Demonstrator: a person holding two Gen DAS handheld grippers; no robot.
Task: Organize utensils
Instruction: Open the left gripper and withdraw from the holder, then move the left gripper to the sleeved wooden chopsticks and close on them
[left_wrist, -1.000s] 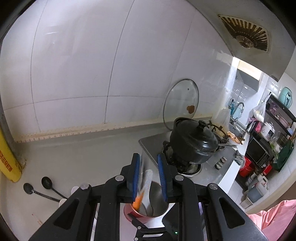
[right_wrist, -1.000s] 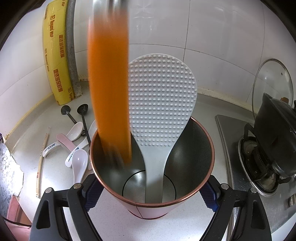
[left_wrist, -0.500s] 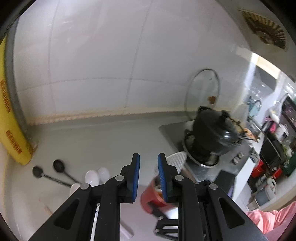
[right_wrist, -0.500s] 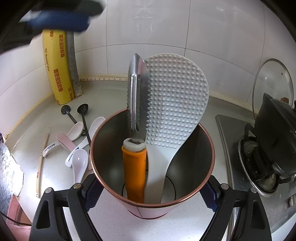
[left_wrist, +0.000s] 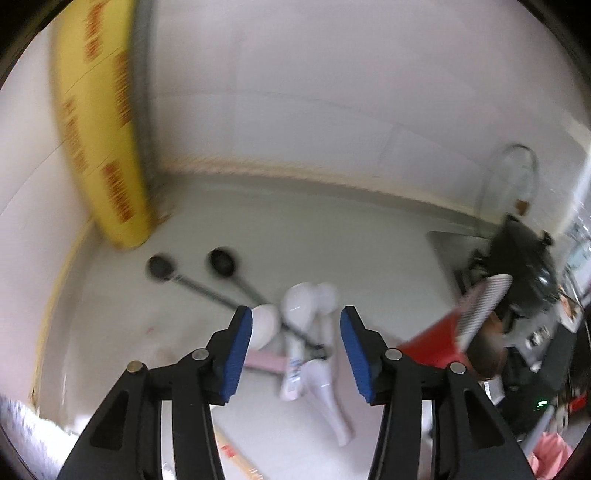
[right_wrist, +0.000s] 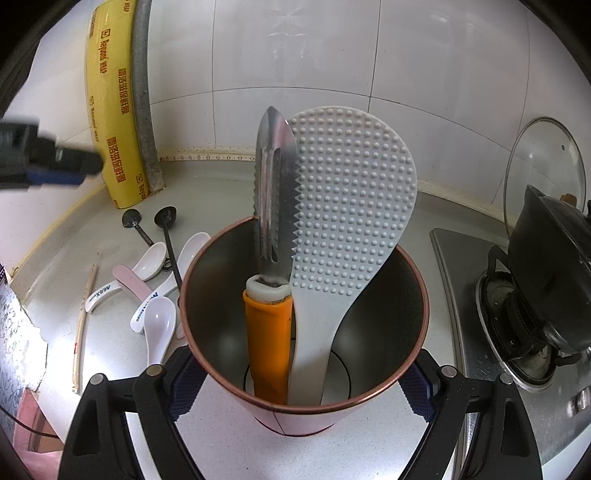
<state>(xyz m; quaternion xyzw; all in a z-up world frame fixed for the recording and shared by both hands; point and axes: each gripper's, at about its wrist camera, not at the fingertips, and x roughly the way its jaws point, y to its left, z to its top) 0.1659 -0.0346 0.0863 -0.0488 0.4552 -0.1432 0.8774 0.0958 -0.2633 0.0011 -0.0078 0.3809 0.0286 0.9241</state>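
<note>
My right gripper (right_wrist: 301, 369) is shut on a copper-rimmed metal cup (right_wrist: 413, 280) standing on the counter. Inside it stand an orange-handled peeler (right_wrist: 267, 332) and a white dimpled rice paddle (right_wrist: 351, 206). My left gripper (left_wrist: 296, 314) hovers open over a cluster of white ceramic spoons (left_wrist: 299, 306); its jaws have just been opening and grip nothing. The right wrist view shows it as a blur at the far left (right_wrist: 37, 162). Two black small ladles (right_wrist: 166, 218) and a wooden chopstick (right_wrist: 86, 295) lie beside the white spoons (right_wrist: 157, 325). The cup (left_wrist: 432, 343) appears red at the left view's right edge.
A yellow cling-wrap box (right_wrist: 110, 110) leans in the tiled corner beside a grey pipe (right_wrist: 142, 92). To the right, a black pot (right_wrist: 546, 266) sits on a gas stove, with a glass lid (right_wrist: 543, 166) propped against the wall.
The left gripper released the orange peeler into the cup, then swung left and down over the spoons with its jaws spread wider. The right gripper and cup stayed still.
</note>
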